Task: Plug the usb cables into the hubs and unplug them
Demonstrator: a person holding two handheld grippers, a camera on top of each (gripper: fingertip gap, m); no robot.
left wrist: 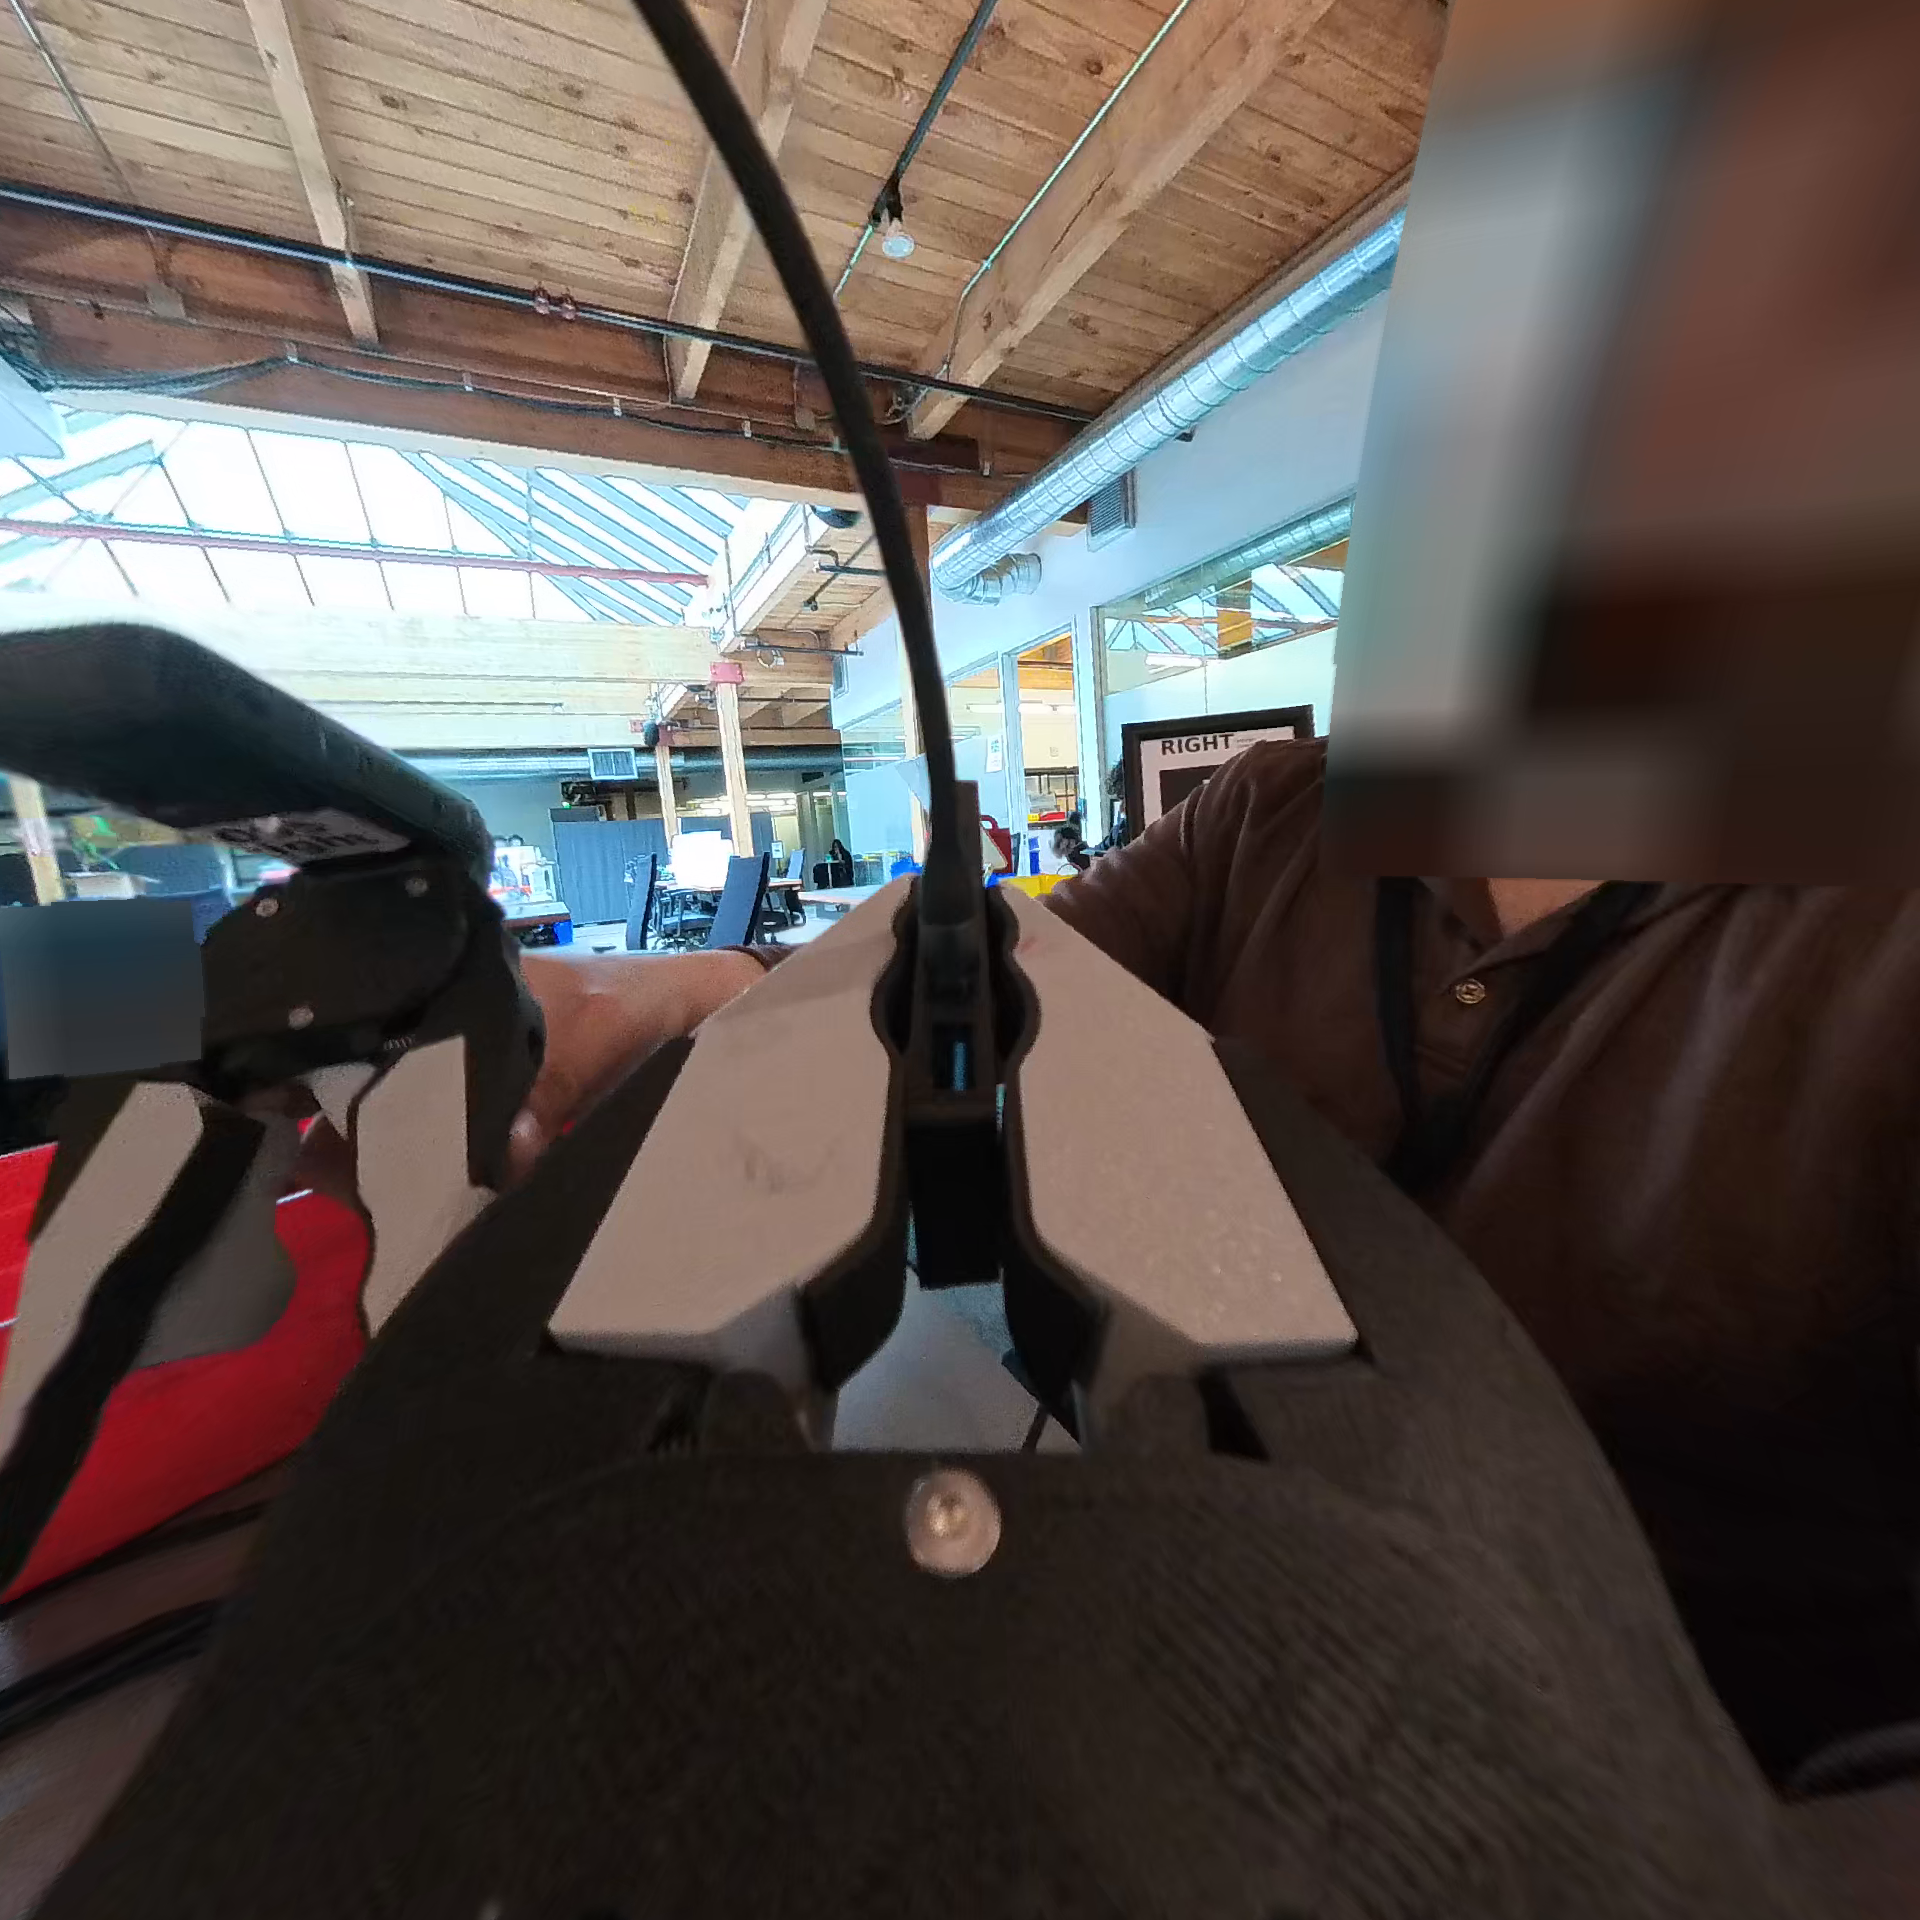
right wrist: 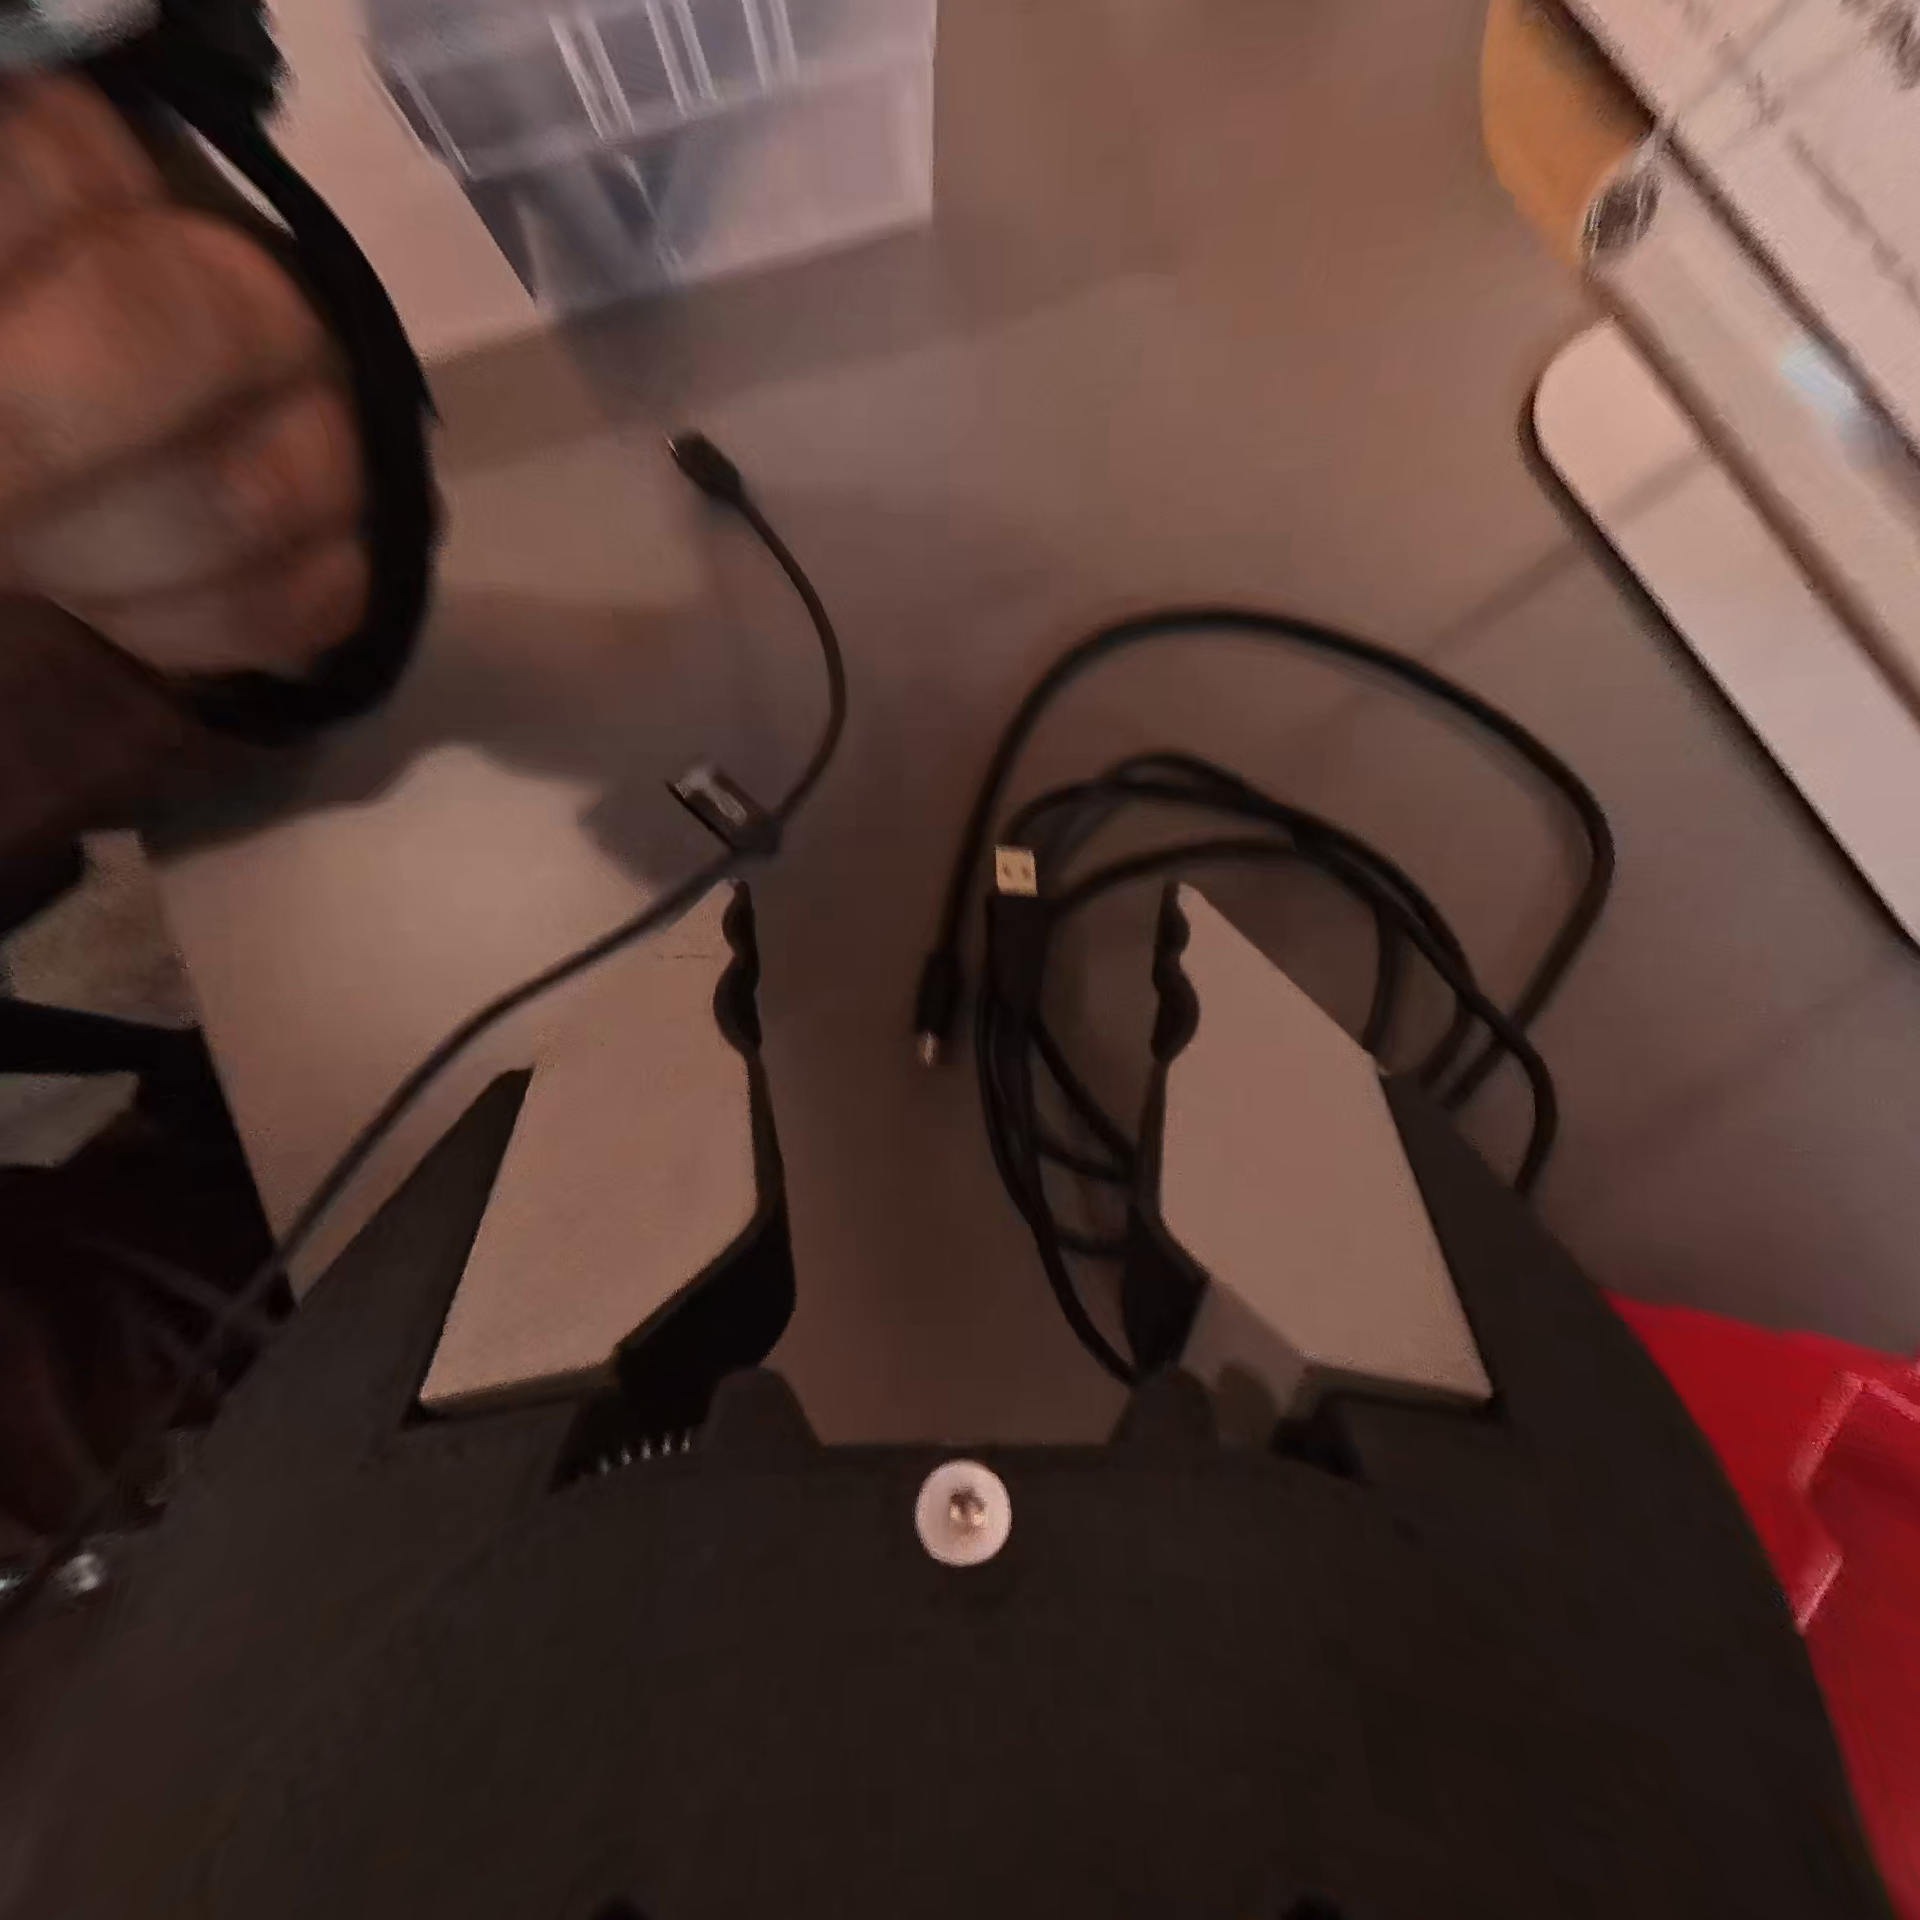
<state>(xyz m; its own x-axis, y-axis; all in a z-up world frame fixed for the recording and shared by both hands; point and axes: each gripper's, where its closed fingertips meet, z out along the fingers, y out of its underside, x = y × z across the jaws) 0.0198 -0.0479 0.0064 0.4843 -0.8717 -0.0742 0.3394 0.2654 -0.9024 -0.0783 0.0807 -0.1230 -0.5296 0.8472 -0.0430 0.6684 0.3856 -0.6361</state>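
The left gripper (left wrist: 951, 1049) pinched a black hub (left wrist: 951, 1132) upright between its fingers. The right gripper (right wrist: 956, 1039) hung spread above a coiled usb cable (right wrist: 1013, 883), its plug between the fingertips; nothing looked plugged in yet.

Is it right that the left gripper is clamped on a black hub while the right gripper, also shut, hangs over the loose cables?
Not quite. In the right wrist view the right gripper is open, empty, over the loose cables. The left gripper does clamp the black hub.
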